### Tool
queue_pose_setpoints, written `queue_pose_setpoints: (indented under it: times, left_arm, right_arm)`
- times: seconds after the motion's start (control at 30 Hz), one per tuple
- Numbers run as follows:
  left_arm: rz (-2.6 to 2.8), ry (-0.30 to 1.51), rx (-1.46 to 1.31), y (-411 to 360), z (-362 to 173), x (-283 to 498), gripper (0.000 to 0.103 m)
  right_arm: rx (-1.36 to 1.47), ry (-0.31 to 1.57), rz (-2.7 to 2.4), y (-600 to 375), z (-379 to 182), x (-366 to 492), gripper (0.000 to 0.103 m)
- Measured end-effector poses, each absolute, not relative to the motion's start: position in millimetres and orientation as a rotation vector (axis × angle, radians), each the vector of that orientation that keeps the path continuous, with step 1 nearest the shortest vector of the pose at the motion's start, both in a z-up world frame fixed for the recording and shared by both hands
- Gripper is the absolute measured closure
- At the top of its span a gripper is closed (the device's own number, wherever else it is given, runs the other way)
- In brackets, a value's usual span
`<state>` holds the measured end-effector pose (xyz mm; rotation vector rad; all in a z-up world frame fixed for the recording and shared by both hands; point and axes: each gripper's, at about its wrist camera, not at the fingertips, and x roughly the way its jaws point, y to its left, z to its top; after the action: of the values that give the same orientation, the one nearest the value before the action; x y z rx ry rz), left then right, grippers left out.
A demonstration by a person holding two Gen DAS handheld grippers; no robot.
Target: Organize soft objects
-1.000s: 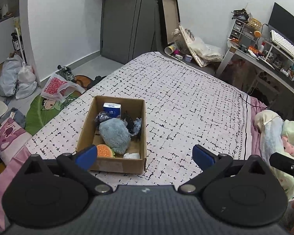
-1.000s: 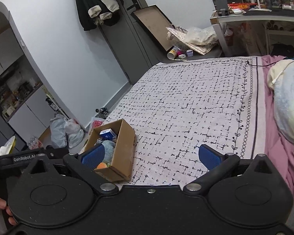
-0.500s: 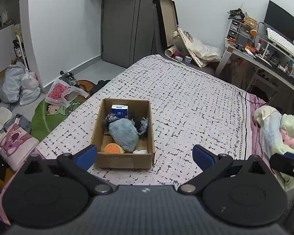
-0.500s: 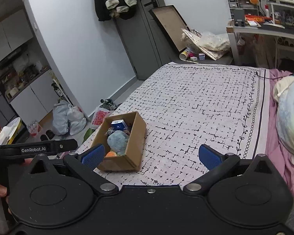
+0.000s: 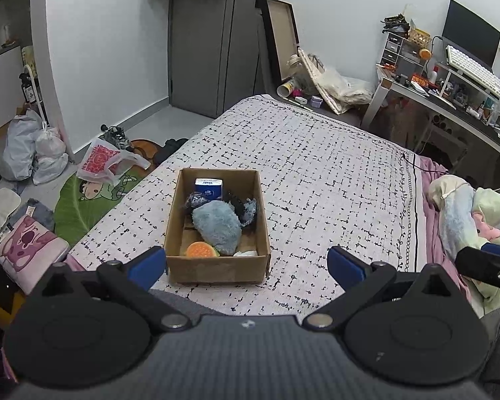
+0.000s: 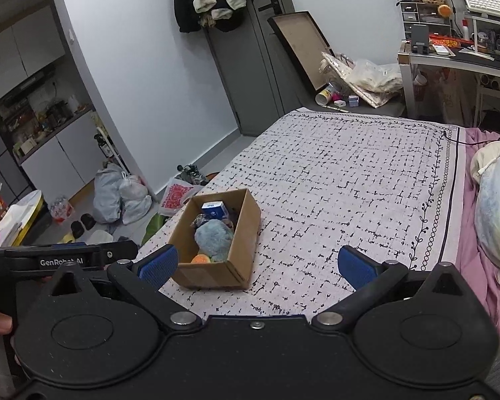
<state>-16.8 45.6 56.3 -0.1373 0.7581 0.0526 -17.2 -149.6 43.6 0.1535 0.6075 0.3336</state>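
A cardboard box [image 5: 216, 268] stands on the patterned bed near its left edge; it also shows in the right wrist view [image 6: 244, 220]. Inside lie a blue-grey plush [image 5: 218, 226], an orange sponge-like toy [image 5: 199, 250], a blue tissue pack [image 5: 208, 188], dark fabric [image 5: 243, 205] and a small white item [image 5: 246, 253]. My left gripper [image 5: 246, 265] is open and empty, held back from the box's near wall. My right gripper [image 6: 256, 265] is open and empty, to the right of the box and above the bed.
The bed cover [image 5: 316, 166] stretches far and right. A bundled blanket [image 5: 466, 210] lies at the right edge. Bags [image 5: 33, 150] and clutter sit on the floor left. A desk [image 5: 450, 100] stands at the far right.
Both grippers have drawn back and risen from the bed; the box looks smaller and farther in both views. Both stay open and empty.
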Motion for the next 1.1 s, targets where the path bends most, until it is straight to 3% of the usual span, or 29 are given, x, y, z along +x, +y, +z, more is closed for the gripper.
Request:
queue_pose_setpoints:
  times: [1.1]
  left_arm:
    - [0.027,0.765,-0.123,39.9,54.0,-26.1,0.001]
  right_arm:
    - [0.158,0.618,0.307,-150.0,40.0,-22.8,0.000]
